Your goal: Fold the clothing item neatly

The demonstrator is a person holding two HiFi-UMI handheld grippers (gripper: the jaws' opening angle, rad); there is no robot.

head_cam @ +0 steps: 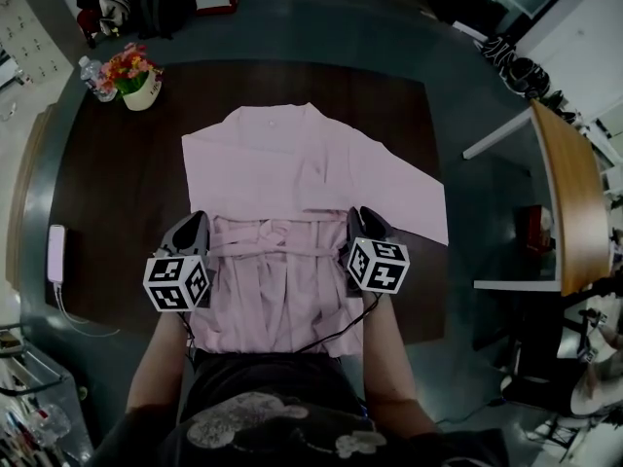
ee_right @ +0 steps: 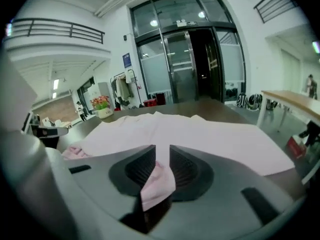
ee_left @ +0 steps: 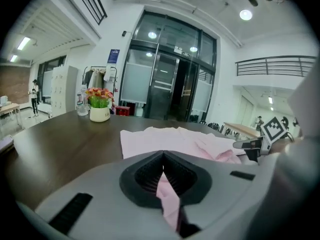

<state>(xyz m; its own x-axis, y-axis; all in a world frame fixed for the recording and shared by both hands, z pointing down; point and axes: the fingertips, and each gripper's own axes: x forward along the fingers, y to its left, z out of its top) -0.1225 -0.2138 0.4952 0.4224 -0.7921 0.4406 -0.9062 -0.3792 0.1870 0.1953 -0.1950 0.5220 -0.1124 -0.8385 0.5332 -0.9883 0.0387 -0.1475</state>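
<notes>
left claw (ee_left: 162,156): i pinch the garment (head_cam: 292,163), shut tight.
right claw (ee_right: 161,154): jaws parted, garment loose between.
risk: right edge slips free, fold skews.

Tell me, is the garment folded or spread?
Part-folded: the garment lies flat at the collar end, one sleeve spread, lower half bunched in pleats.
</notes>
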